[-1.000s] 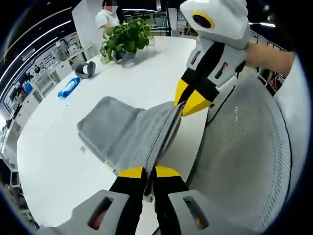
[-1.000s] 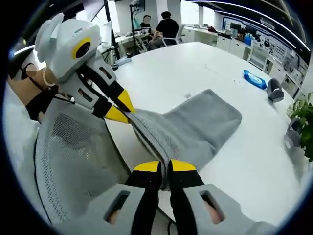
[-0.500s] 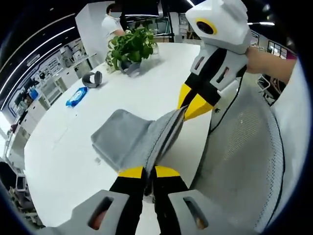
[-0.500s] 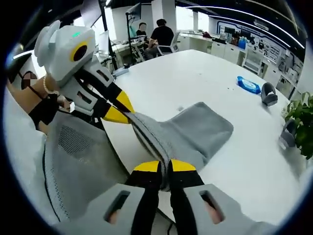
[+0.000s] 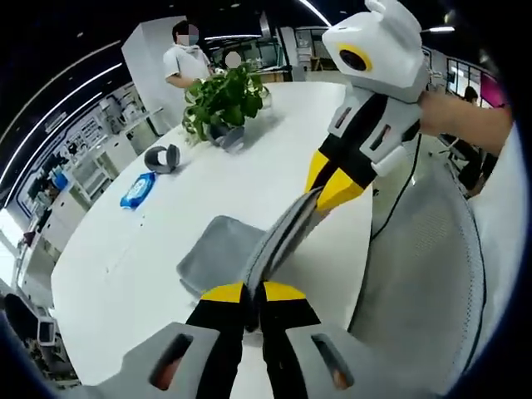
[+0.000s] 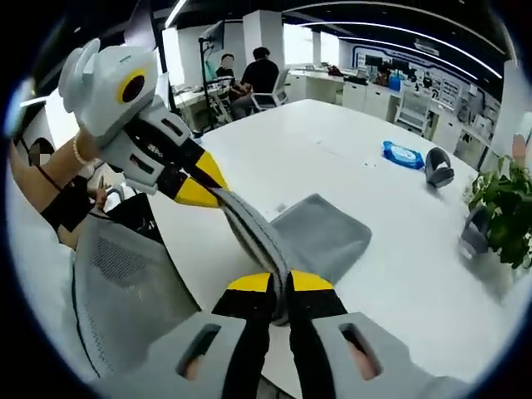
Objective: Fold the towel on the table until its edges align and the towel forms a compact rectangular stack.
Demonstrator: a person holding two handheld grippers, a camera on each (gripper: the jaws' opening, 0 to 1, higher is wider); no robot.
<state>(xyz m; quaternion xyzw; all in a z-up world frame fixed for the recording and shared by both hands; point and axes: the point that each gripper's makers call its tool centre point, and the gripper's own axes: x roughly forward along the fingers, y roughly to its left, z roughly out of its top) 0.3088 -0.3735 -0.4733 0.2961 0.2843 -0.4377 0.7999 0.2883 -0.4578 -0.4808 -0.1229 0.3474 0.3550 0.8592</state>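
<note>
Towel (image 5: 220,253) trails onto white table (image 5: 108,266).

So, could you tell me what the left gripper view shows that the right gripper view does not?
The left gripper view alone shows a person in a white shirt standing behind the plant.

The right gripper view alone shows seated people at a far desk.

Both share the grey towel lifted by one edge off the white table, both grippers shut on it, the potted plant, the blue packet and the grey mesh chair back.
</note>
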